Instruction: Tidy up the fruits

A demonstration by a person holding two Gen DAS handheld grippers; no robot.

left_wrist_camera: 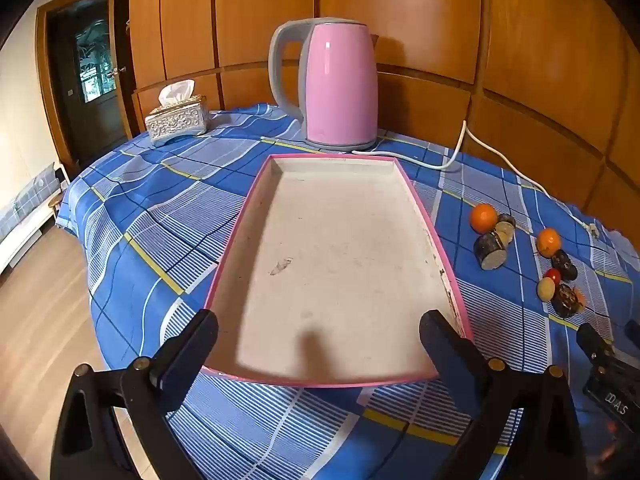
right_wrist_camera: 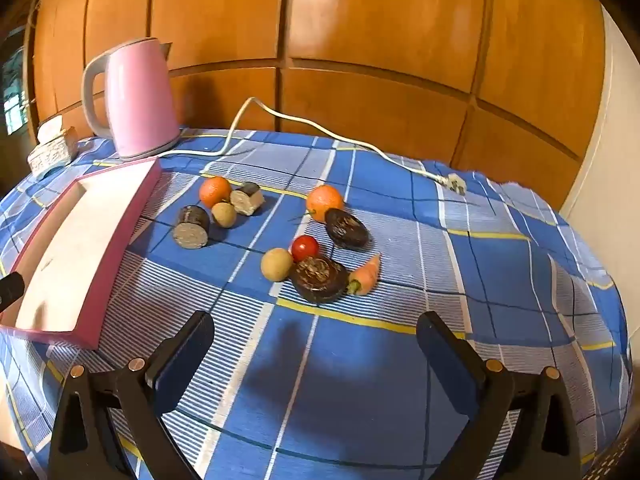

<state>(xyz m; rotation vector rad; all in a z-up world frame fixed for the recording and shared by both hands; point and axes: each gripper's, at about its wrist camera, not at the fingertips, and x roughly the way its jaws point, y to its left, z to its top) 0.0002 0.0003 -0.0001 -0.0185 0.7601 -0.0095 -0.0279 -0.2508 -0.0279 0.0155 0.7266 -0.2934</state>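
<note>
A pink-rimmed white tray point(left_wrist_camera: 340, 240) lies empty on the blue checked cloth, and my left gripper point(left_wrist_camera: 320, 344) hangs open over its near end. To the tray's point(right_wrist_camera: 116, 240) right lie two oranges point(right_wrist_camera: 215, 191) point(right_wrist_camera: 325, 202), a red tomato point(right_wrist_camera: 305, 248), two tan round fruits point(right_wrist_camera: 277, 265) point(right_wrist_camera: 224, 214), a small carrot point(right_wrist_camera: 366, 276) and several dark pieces point(right_wrist_camera: 320, 279). My right gripper point(right_wrist_camera: 314, 344) stands open, short of this fruit, with nothing between its fingers. The same fruits point(left_wrist_camera: 484, 218) show at the right of the left wrist view.
A pink kettle point(left_wrist_camera: 340, 84) stands behind the tray, its white cord point(right_wrist_camera: 320, 128) trailing right across the cloth to a loose plug point(right_wrist_camera: 454, 183). A silver tissue box point(left_wrist_camera: 178, 118) sits at the back left. Wooden panels close the back. The table's left edge drops to floor.
</note>
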